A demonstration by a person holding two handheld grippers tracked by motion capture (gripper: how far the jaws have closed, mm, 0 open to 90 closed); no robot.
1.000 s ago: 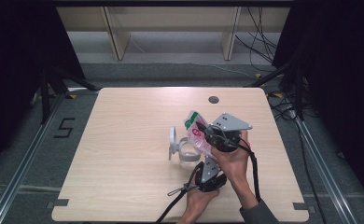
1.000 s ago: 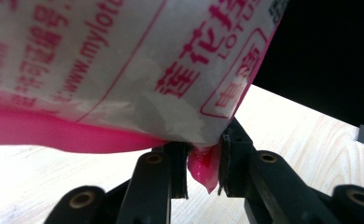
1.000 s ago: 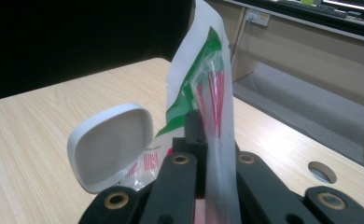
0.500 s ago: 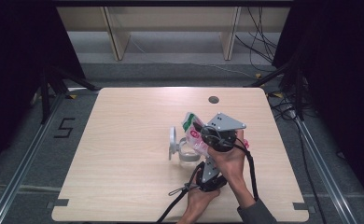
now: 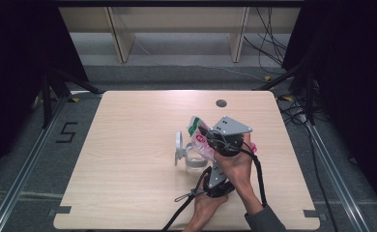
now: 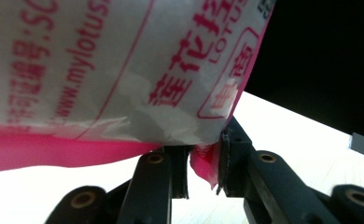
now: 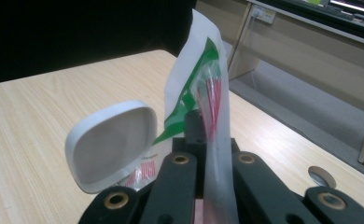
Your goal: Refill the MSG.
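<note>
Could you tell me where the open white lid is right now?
In the high view, the white lid stands hinged open left of the clear container, beside the printed pouch.

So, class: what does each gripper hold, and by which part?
Both hold the white-and-pink printed plastic bag: the left gripper pinches its pink bottom corner, the right gripper its clear side edge.

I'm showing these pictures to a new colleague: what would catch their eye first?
Probably the white, pink and green printed bag held up over the middle of the table, pinched by both grippers: the right gripper on its thin edge, the left gripper on a pink corner. Next, the small container with its white lid flipped open, right beside the bag.
</note>
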